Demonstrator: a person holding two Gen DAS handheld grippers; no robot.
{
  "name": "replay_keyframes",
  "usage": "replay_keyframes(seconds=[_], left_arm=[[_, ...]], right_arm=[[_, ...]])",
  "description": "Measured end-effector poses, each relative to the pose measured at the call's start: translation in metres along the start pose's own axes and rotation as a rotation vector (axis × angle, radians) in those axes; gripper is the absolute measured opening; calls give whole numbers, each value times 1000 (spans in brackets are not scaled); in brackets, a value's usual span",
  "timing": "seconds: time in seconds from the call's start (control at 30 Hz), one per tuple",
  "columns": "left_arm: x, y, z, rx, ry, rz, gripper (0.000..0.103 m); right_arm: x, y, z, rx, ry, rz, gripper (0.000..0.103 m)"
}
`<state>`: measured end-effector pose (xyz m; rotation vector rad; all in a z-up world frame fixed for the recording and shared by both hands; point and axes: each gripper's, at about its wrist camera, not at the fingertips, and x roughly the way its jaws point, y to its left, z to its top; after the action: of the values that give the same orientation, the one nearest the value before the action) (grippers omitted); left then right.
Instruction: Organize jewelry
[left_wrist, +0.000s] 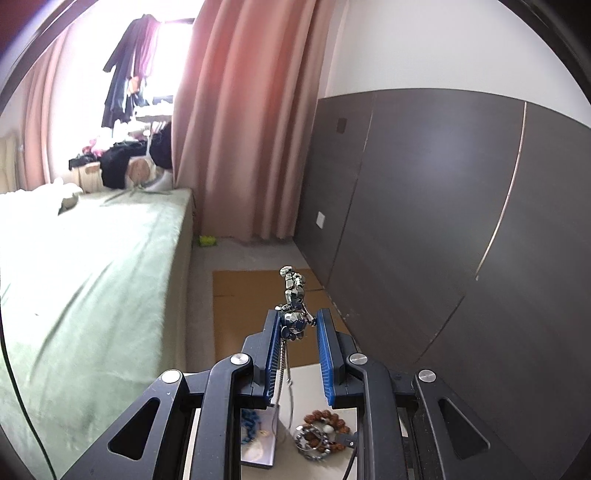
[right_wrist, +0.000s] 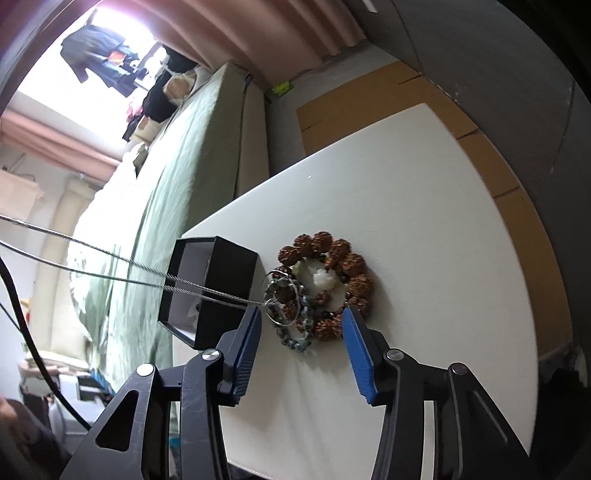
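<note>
Left gripper (left_wrist: 296, 325) jaws nearly closed, pinching metal pendant (left_wrist: 294, 306); chain (left_wrist: 283, 363) hangs toward table. Right gripper (right_wrist: 302, 325) jaws wide, holding nothing, flanking bracelet pile (right_wrist: 321, 286) mid-table (right_wrist: 424, 206), just beside black box (right_wrist: 210, 291) at left edge.

Daylight blasts through the window (left_wrist: 162, 48), blowing it out white and glaring on the bed (left_wrist: 92, 258); fisheye edges curve, darken, and blur in both views.

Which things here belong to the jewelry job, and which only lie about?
Job: metal pendant in left tool; its chain; brown bead bracelet; blue-grey bead bracelet; black box.

Lying about: bed; cardboard; curtain.
</note>
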<state>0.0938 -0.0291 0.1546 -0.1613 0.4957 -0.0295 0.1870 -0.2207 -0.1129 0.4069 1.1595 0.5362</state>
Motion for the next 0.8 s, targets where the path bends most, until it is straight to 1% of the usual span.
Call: replay_keyframes(seconds=[0.07, 0.17, 0.33, 0.4, 0.53, 0.57, 0.67, 0.73, 0.8], left_arm=[[-3, 2, 7, 8, -12, 16, 20], [-8, 3, 17, 15, -30, 30, 20], [-12, 7, 30, 30, -46, 63, 20], [-12, 8, 33, 40, -51, 76, 20], [-8, 14, 37, 46, -46, 97, 20], [-7, 16, 38, 47, -46, 102, 20], [-4, 21, 41, 43, -42, 111, 20], [-4, 23, 41, 40, -41, 117, 20], [-4, 27, 43, 37, -42, 120, 20]], right_arm=[[5, 2, 1, -15, 0, 0, 41], [17, 6, 5, -36, 9, 5, 35], [34, 17, 10, -80, 20, -5, 30], [40, 21, 12, -98, 19, -28, 30], [50, 23, 18, -112, 20, -43, 26], [52, 24, 19, -116, 21, -48, 21], [58, 23, 19, -124, 36, -69, 9], [57, 19, 20, -106, 34, -49, 5], [49, 17, 20, -106, 21, -39, 5]])
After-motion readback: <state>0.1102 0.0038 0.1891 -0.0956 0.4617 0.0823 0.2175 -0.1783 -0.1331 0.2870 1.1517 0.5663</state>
